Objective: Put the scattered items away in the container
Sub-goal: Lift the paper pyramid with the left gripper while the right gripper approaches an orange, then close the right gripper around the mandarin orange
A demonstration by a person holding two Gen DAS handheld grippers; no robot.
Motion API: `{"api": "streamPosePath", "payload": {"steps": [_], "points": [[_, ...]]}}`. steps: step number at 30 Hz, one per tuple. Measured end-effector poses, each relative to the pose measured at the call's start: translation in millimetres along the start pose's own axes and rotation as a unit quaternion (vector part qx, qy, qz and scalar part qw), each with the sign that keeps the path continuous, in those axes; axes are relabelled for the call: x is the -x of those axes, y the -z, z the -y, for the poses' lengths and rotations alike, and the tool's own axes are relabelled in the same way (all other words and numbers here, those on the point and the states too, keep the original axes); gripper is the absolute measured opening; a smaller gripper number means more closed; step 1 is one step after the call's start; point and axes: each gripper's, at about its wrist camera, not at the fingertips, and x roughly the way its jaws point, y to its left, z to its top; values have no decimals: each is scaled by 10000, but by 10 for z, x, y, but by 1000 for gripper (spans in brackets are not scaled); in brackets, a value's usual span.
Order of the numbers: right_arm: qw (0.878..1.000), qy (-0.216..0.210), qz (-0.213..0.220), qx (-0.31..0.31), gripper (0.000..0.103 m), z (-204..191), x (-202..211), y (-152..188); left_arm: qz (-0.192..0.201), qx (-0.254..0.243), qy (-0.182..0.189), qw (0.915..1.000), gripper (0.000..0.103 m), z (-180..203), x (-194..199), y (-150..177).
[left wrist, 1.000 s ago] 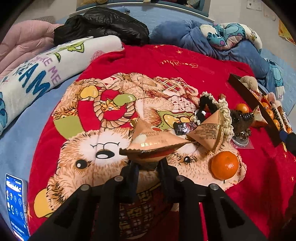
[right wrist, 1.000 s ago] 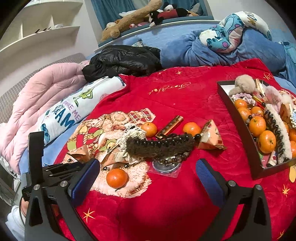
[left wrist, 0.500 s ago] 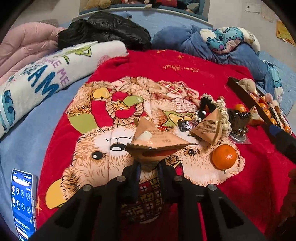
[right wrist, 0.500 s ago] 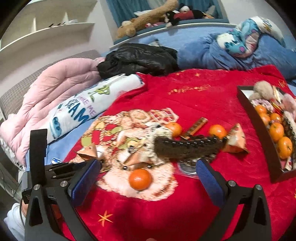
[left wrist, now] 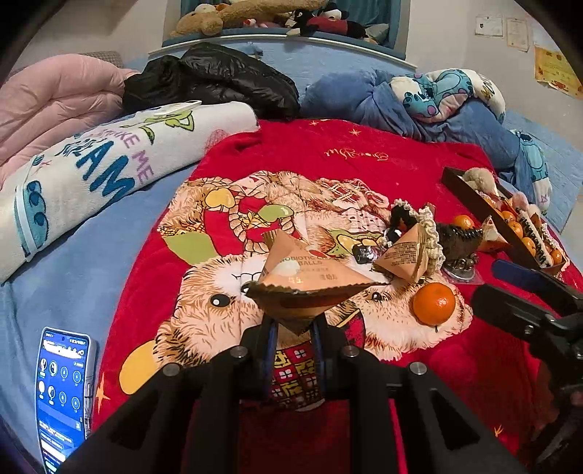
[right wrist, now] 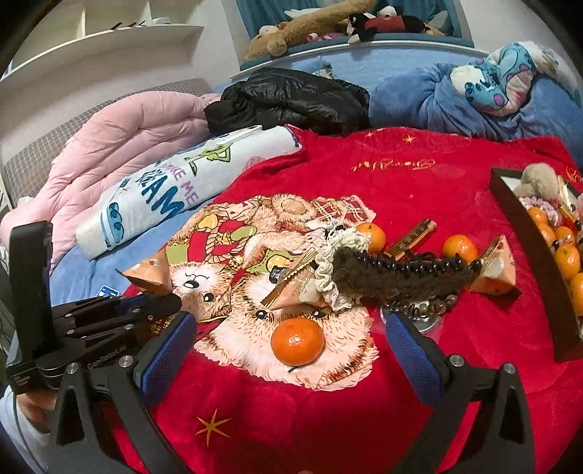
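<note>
Left wrist view shows the left gripper (left wrist: 293, 330) pinching a peach triangular snack packet (left wrist: 309, 280), now lifted off the red plush blanket (left wrist: 364, 146); right gripper (right wrist: 291, 350), fingers spread, has closed in on a loose orange mandarin (right wrist: 297, 341); dark rectangular tray (right wrist: 524, 233) awaits both.

A bedroom in a home. A bed with a blue sheet (left wrist: 73, 262) fills the view, spread with a red teddy-bear blanket (left wrist: 364, 153). At its far side lie a pink quilt (right wrist: 120, 142), a rolled cartoon blanket (left wrist: 94, 171) and a black puffer jacket (right wrist: 291, 98). Plush toys (right wrist: 309, 25) line the ledge beyond, and white wall shelves (right wrist: 109, 47) hang at far left.
</note>
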Motion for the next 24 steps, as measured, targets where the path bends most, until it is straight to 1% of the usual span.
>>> {"api": "streamPosePath", "payload": {"steps": [3, 7, 9, 11, 12, 14, 19, 21, 24], "points": [[10000, -65, -68, -19, 103, -5, -54, 19, -30, 13, 73, 10000, 18, 16, -1, -14], [9998, -110, -128, 50, 102, -22, -80, 38, 30, 7, 139, 9999, 18, 85, 28, -58], [9998, -78, -147, 100, 96, -38, -84, 47, 27, -12, 150, 9999, 18, 123, 40, -75], [9997, -41, -156, 189, 91, -63, -90, 58, 25, -87, 74, 9999, 18, 165, 50, -71], [9996, -40, -191, 221, 87, -76, -103, 65, 38, -114, 76, 9999, 18, 174, 56, -68], [9994, -53, -265, 233, 82, -78, -136, 75, 27, -147, 116, 9998, 18, 183, 61, -52], [9986, 5, -392, 363, 75, -86, -247, 88, -18, -67, 86, 9999, 18, 136, 53, -38], [9978, 16, -531, 391, 69, -98, -323, 106, 7, -17, 102, 9999, 18, 118, 51, -49], [9965, 21, -727, 412, 66, -94, -417, 139, -21, 46, 109, 9999, 18, 118, 29, -63]]}}
